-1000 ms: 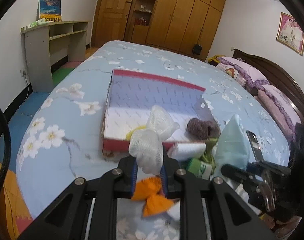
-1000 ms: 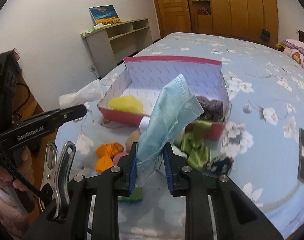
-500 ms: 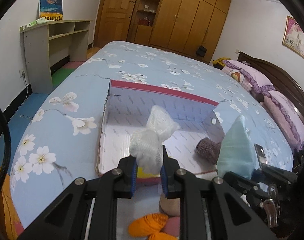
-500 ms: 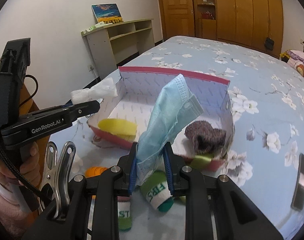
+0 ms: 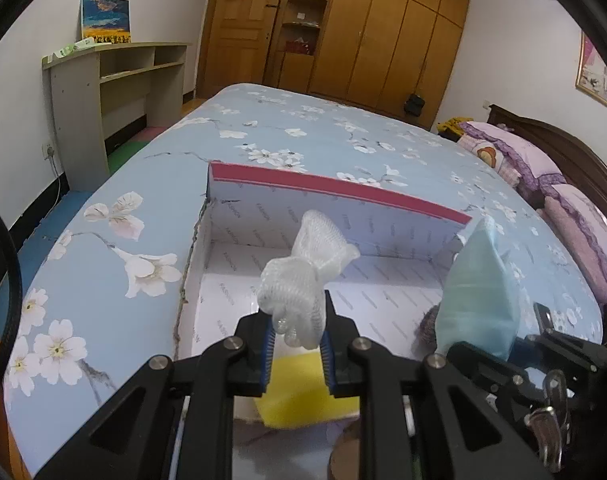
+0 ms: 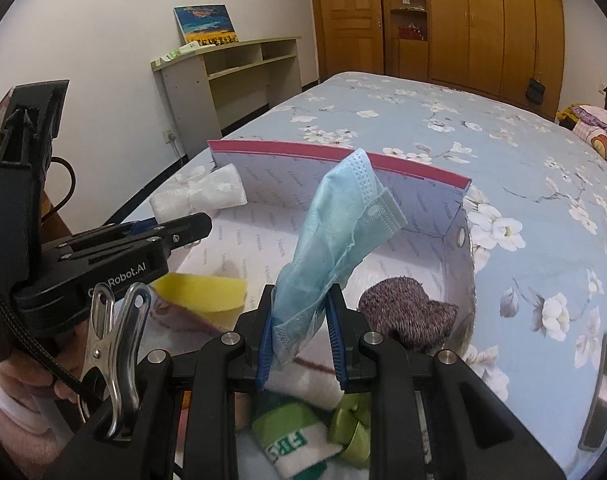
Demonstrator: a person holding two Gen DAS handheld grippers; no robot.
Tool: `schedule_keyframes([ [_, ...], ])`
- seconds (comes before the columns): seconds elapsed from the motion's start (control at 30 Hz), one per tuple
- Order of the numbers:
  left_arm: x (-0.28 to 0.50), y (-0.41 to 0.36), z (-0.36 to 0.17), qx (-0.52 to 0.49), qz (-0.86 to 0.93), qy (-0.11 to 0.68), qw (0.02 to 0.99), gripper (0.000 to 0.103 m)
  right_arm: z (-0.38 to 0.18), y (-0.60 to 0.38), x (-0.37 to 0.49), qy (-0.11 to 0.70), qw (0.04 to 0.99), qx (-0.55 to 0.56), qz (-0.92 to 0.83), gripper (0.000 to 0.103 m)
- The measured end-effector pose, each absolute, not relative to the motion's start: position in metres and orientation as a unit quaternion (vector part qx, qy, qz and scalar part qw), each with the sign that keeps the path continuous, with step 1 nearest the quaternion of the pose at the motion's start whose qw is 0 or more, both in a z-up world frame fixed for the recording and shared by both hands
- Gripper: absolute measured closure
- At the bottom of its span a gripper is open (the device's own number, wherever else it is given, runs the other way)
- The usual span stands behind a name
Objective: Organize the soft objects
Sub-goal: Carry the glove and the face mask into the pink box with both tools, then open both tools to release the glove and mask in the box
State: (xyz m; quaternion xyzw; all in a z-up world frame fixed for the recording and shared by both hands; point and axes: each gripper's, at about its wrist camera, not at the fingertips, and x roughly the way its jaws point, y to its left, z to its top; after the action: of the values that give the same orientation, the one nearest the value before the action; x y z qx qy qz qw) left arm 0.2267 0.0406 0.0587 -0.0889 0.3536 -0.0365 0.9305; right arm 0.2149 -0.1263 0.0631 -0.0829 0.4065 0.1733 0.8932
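Box [image 5: 343, 196] nearer now | both claws over it, loads unchanged

Pale blue bedspread [image 5: 343, 128] with white blossoms; box [image 5: 335, 184] red-rimmed, white inside with grey lettering; white mesh cloth [image 5: 303, 280]; light blue mask [image 6: 339, 232]; yellow sponge [image 6: 207, 292]; speckled brown knit [image 6: 407, 316].

— What sort of place was it?
— A bedroom in a home. A wide bed [image 5: 343, 136] with a blue flowered sheet filled the room, with purple pillows [image 5: 515, 152] against a dark wooden headboard [image 5: 575, 156].
— Anything else?
— Wooden wardrobes [image 5: 383, 36] lined the far wall, and a pale shelf unit [image 6: 231, 68] carried a small painting [image 6: 205, 24].
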Motion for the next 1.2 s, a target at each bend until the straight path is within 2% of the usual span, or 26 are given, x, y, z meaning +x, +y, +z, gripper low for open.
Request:
schedule_keyframes([
  [0.67,0.257,0.034,0.015,-0.086,-0.015,0.386,0.918,0.083,0.020,-0.125,0.256,0.429,0.882,-0.079,0.180,0.078],
  [0.87,0.259,0.032,0.011,-0.085,-0.012,0.387,0.918,0.079,0.009,-0.128,0.261,0.441,0.877,-0.071,0.178,0.078],
  [0.93,0.258,0.031,0.011,-0.080,-0.011,0.385,0.919,0.073,0.008,-0.129,0.261,0.441,0.877,-0.067,0.180,0.078],
  [1.07,0.259,0.030,0.010,-0.075,-0.005,0.384,0.920,0.069,0.009,-0.129,0.260,0.438,0.878,-0.064,0.184,0.077],
  [1.2,0.259,0.029,0.012,-0.075,-0.009,0.388,0.919,0.065,0.008,-0.132,0.258,0.437,0.879,-0.053,0.184,0.072],
])
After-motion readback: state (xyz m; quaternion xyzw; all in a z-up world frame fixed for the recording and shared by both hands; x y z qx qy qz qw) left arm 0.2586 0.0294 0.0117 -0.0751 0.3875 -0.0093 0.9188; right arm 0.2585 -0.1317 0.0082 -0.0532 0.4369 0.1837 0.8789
